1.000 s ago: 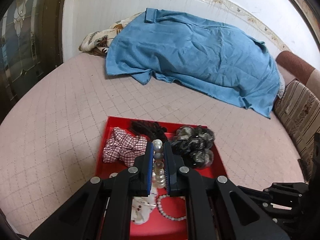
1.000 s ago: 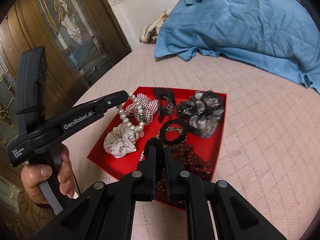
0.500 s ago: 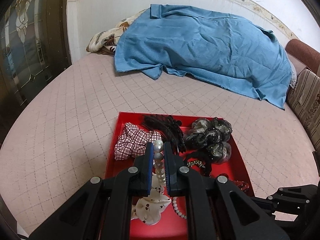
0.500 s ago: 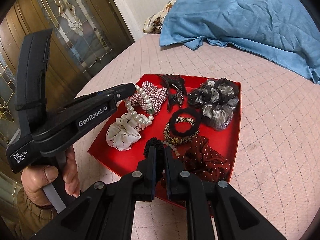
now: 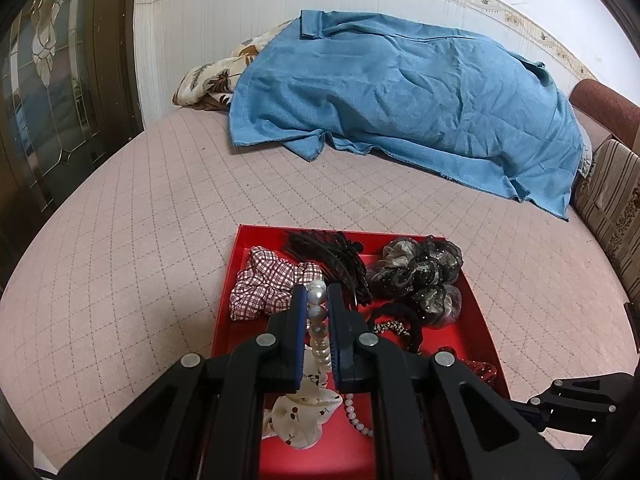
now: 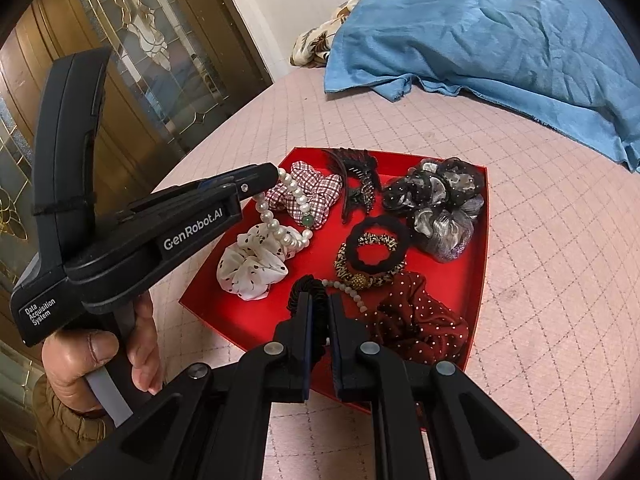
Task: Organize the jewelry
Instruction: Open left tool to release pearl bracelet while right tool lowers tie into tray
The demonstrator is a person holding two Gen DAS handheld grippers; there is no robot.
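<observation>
Left wrist view: the left gripper (image 5: 318, 300) has its two blue-padded fingers closed on a pearl bracelet (image 5: 318, 322), whose beads run up between the pads and hang down behind them over the tray. From the right wrist view the same strand (image 6: 286, 208) loops down from the left gripper's tip (image 6: 270, 172), with one green bead low on the loop, just above a white dotted scrunchie (image 6: 250, 264).

The right gripper (image 6: 318, 310) pinches a black ruffled hair tie (image 6: 308, 300) between its fingers at the near part of the red tray (image 6: 478, 248). A short string of pale beads (image 6: 348, 290) lies just beside that tie; whether it touches the tie is hard to tell.

Farther out in the tray sit a red checked scrunchie (image 6: 310, 192), a black hair claw (image 6: 358, 180), a grey and black sheer scrunchie (image 6: 438, 204), a plain black band (image 6: 378, 246) lying over a leopard-print band (image 6: 344, 266), and a dark red dotted scrunchie (image 6: 416, 316) at the near right corner.

The tray rests on a pink quilted bed (image 5: 160, 240). A blue cloth (image 5: 400, 104) is heaped at the far side against the white wall, with a floral pillow (image 5: 208, 80) poking out at its left end.
</observation>
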